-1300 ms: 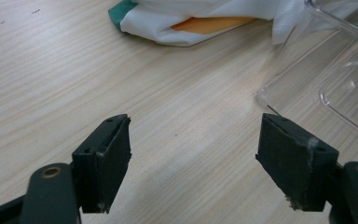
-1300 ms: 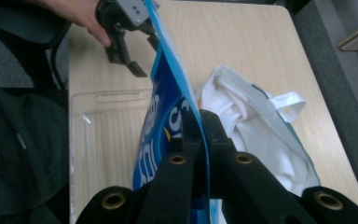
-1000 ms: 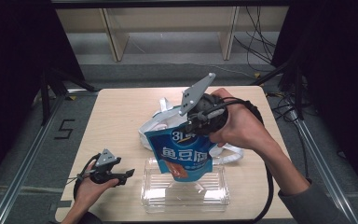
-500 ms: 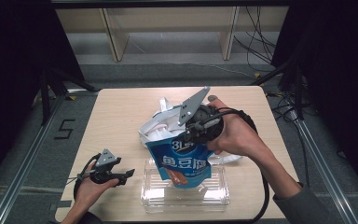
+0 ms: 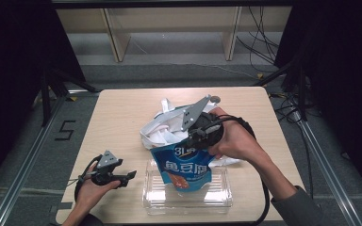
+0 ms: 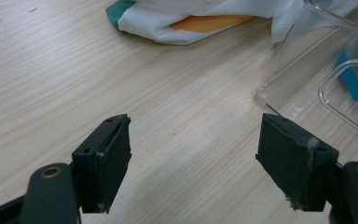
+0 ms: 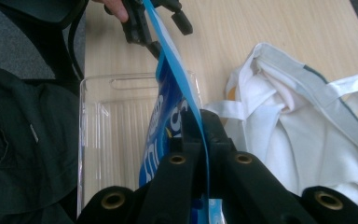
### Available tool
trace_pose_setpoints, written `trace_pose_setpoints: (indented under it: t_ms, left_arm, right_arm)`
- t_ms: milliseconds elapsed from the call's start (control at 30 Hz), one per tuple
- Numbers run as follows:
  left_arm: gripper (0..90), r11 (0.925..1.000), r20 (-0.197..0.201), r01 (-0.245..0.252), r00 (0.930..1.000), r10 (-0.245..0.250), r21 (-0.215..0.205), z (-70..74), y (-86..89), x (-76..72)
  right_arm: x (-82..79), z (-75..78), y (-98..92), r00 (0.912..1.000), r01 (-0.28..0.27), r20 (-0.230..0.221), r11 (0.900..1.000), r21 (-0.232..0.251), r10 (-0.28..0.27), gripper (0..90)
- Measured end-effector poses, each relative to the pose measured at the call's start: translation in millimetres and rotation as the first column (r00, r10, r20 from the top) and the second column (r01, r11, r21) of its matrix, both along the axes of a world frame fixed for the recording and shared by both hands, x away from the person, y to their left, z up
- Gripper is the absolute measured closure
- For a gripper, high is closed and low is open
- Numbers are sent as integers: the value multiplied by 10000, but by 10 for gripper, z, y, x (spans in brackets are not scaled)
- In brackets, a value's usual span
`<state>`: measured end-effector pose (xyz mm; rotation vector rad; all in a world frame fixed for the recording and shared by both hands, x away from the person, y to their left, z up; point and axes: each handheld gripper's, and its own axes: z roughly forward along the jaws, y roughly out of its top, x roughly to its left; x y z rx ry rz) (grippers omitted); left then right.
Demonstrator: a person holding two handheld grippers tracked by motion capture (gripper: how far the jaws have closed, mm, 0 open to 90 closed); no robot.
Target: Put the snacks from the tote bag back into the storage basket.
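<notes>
A blue pouch (image 5: pixel 184 167) with white "3L" print hangs upright, its lower end inside a clear plastic tray (image 5: pixel 221 197) near the table's front edge. My right gripper (image 5: pixel 194 144) is shut on the pouch's top edge; in the right gripper view the jaws pinch the blue film (image 7: pixel 168 70) at the right gripper (image 7: pixel 200 122). My left gripper (image 5: pixel 129 175) rests low at the front left, left of the tray, open with nothing between its fingers (image 6: pixel 107 163). The left gripper (image 6: pixel 193 144) faces bare wood and the tray's corner (image 6: pixel 307 70).
A crumpled white cloth bag (image 5: pixel 162 127) with grey straps lies on the table just behind the tray and pouch, seen too in the right gripper view as the bag (image 7: pixel 298 121). Something orange shows inside the bag (image 6: pixel 205 21). Cables trail from both grippers.
My right gripper has carried the pouch left and down, so its lower end now sits in the tray. The left gripper has stayed still and open.
</notes>
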<state>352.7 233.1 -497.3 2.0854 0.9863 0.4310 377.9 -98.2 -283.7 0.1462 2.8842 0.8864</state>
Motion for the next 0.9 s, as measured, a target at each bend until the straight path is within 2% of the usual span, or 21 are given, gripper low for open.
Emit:
trace_pose_setpoints:
  t_ms: [100,133,167,233,300,333,400,433,467,600,633,700,833,867,900]
  left_arm:
    - [249,9998,-1,-151,9999,151,-154,-8,-20,-1]
    - [249,10000,-42,50,10000,-49,76,4,-2,0]
    - [249,9998,-4,-127,9999,127,-135,-7,-18,-1]
    - [248,9998,26,-109,9999,109,-146,-12,-16,2]
    - [249,9999,16,-78,10000,78,-102,-11,-14,2]
    - [249,10000,-18,16,10000,-15,54,-4,-3,5]
    - [249,10000,-30,-55,10000,55,-45,-6,-14,4]
    - [249,9999,-7,-127,9999,127,-98,-11,-19,4]
    - [249,10000,-77,-13,10000,13,3,-4,-8,4]
    - [249,9998,-114,-137,9998,136,-130,-11,-19,0]
    - [249,10000,-158,-1,9999,1,27,-1,-8,4]
    - [249,10000,-139,6,9999,-5,34,-3,-8,7]
    - [249,10000,-117,18,9999,-18,36,-3,-9,7]
    - [249,10000,-25,-5,10000,5,-8,-9,-10,9]
    - [249,10000,-25,-5,10000,5,-8,-9,-10,9]
  right_arm:
    - [24,-26,-54,10000,7,-32,9998,174,-6,900]
    - [42,-49,-84,10000,-2,79,9992,388,-1,900]
    - [42,-49,-84,10000,-2,79,9992,388,-1,900]
    - [58,-67,-122,9999,134,84,9980,625,-140,898]
    - [64,-75,-158,9999,132,-36,9967,804,-130,877]
    - [52,-65,-194,9988,412,-299,9938,1033,-383,809]
    - [67,-64,-205,9994,247,-285,9931,1143,-216,788]
    - [55,-54,-221,9989,371,-317,9925,1167,-336,786]
    - [50,-43,-235,9991,370,-249,9919,1218,-342,772]
    - [22,31,-308,9977,642,-332,9808,1841,-591,665]
    - [3,55,-326,9973,722,-288,9784,1936,-679,647]
    - [-19,108,-365,9961,886,-149,9731,2128,-875,593]
    - [-36,204,-462,9899,1400,-157,9575,2523,-1406,535]
    - [-34,238,-518,9860,1629,-96,9481,2729,-1666,513]
    - [-34,238,-518,9860,1629,-96,9481,2729,-1666,513]
